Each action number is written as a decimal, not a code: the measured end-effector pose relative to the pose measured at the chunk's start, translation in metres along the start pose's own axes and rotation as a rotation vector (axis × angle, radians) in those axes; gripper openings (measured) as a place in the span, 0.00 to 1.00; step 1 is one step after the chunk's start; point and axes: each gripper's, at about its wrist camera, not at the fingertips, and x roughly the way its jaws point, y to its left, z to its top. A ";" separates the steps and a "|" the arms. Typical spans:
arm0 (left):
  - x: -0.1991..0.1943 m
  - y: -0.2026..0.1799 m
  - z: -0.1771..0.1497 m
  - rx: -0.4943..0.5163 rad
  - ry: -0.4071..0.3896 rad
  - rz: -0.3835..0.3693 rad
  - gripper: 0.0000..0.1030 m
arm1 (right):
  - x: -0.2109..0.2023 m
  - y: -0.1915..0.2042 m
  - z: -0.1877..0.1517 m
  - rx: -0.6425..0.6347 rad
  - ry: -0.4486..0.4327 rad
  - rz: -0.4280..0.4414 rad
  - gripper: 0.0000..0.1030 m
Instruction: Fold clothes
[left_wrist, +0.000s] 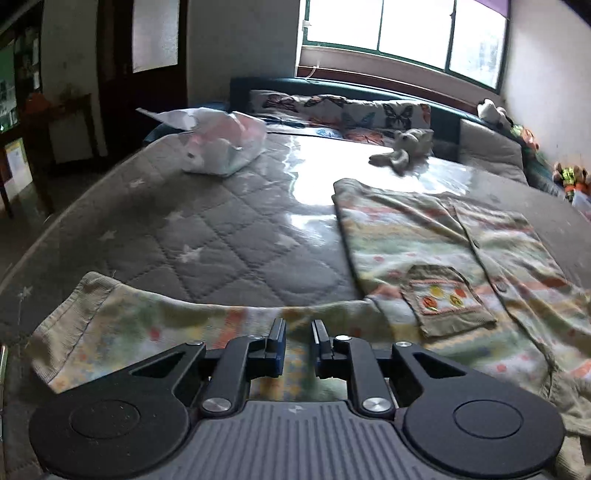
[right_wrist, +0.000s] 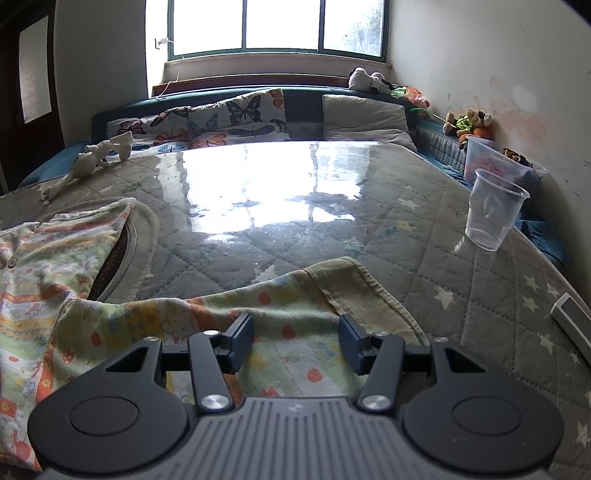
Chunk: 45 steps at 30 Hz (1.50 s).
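Observation:
A child's pastel patterned shirt (left_wrist: 424, 236) with a chest pocket (left_wrist: 448, 299) lies spread on the grey quilted mattress (left_wrist: 207, 229). Its left sleeve (left_wrist: 122, 325) stretches toward the mattress edge. My left gripper (left_wrist: 298, 332) hovers over that sleeve, its jaws narrowly apart and nothing between them. In the right wrist view the shirt body (right_wrist: 55, 266) lies at the left and the other sleeve (right_wrist: 295, 306) with a ribbed cuff (right_wrist: 362, 291) lies under my right gripper (right_wrist: 296, 338), which is wide open and empty.
A plastic bag (left_wrist: 221, 144) and a soft toy (left_wrist: 402, 147) lie on the far side of the mattress. A clear plastic cup (right_wrist: 493, 210) stands at the right edge. Butterfly pillows (right_wrist: 229, 118) line the head end. A pale flat object (right_wrist: 572, 325) lies at the right.

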 end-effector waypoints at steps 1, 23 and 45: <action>-0.002 0.000 0.001 -0.002 -0.001 -0.005 0.17 | 0.000 -0.001 0.000 0.003 -0.001 0.000 0.51; -0.029 -0.066 0.021 0.113 -0.034 -0.199 0.66 | -0.003 -0.018 0.012 0.023 -0.025 -0.009 0.50; -0.018 -0.088 0.011 0.165 0.013 -0.247 0.71 | 0.000 -0.042 0.011 0.090 0.003 -0.083 0.50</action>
